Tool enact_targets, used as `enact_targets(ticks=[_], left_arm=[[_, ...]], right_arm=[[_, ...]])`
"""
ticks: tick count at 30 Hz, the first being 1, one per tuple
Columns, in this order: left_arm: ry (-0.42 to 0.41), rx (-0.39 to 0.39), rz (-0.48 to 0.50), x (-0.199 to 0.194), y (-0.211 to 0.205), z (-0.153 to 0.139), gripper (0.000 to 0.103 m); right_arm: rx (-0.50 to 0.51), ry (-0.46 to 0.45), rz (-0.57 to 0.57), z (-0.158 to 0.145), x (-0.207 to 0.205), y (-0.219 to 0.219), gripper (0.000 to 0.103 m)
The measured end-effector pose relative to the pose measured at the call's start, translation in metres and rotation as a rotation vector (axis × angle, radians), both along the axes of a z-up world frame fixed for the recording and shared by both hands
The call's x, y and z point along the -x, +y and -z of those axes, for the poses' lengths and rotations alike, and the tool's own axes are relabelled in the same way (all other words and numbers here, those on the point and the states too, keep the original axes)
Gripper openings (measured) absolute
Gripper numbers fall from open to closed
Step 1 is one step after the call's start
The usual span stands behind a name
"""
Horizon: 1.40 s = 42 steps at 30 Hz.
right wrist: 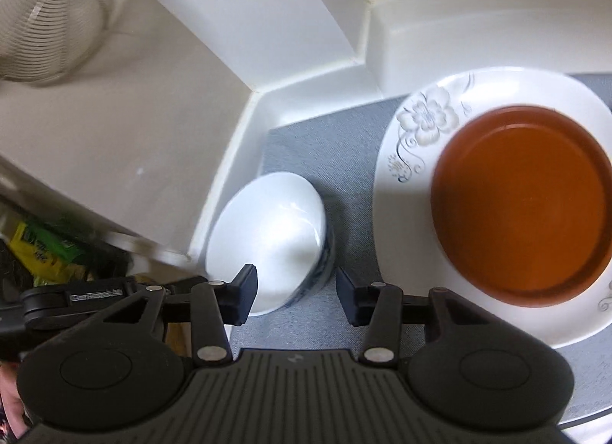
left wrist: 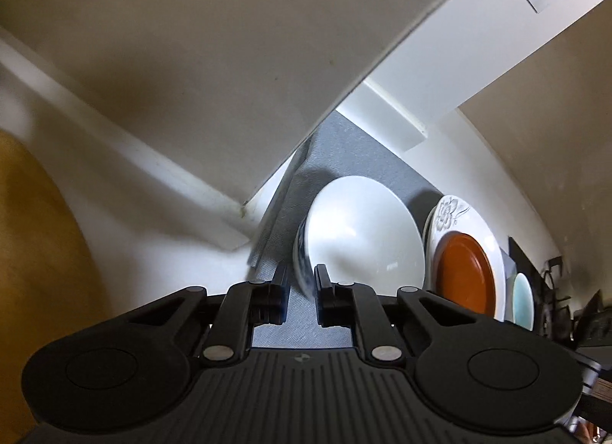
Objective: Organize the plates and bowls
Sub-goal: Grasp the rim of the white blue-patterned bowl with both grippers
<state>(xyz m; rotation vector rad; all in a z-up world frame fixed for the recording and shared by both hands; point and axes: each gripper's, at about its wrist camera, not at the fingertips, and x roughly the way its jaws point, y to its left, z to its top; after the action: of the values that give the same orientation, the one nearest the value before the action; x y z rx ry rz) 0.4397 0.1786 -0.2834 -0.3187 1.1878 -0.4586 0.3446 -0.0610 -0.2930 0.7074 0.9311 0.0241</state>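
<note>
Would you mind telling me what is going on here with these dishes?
A person holding two grippers is sorting dishes on a grey mat. The left gripper is clamped on the rim of the white bowl. The right gripper hangs open near that bowl. An orange plate sits on a floral plate beside it.

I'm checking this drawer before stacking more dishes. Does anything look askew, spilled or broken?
One thing: the white bowl with a blue-patterned outside is tipped on its side on the grey liner mat, not sitting flat. The orange plate lies flat on the white flower-patterned plate. No spills or visible chips.
</note>
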Motion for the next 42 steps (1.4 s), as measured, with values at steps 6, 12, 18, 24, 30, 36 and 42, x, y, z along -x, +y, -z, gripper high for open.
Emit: enact_targets(ticks=[6,12,18,24,30,36,42], left_arm=[[0.029,0.069,-0.013,-0.006,0.002,0.005,0.014],[0.026,-0.053,0.034,-0.011,-0.021,0.015,0.012],[-0.076,-0.176,0.113,0.016,-0.034,0.000,0.012],[-0.131,-0.185,0.184,0.051,-0.031,-0.013,0.013],[-0.079,-0.183,0.180,0.042,-0.030,0.002,0.013],[-0.033,-0.130,0.158,0.028,-0.022,0.008,0.012],[-0.049,-0.123,0.132,0.020,-0.019,0.001,0.012]], right_arm=[[-0.027,0.025,0.023,0.012,-0.013,0.002,0.049],[0.002,0.077,0.023,0.027,-0.024,0.007,0.027],[0.054,0.119,-0.038,0.025,-0.017,0.018,0.021],[0.040,0.179,-0.029,0.028,0.012,0.026,0.020],[0.000,0.136,0.016,0.027,0.020,0.016,0.021],[-0.017,0.082,0.072,0.021,0.025,0.011,0.024],[-0.016,0.053,0.122,0.020,0.027,0.012,0.027]])
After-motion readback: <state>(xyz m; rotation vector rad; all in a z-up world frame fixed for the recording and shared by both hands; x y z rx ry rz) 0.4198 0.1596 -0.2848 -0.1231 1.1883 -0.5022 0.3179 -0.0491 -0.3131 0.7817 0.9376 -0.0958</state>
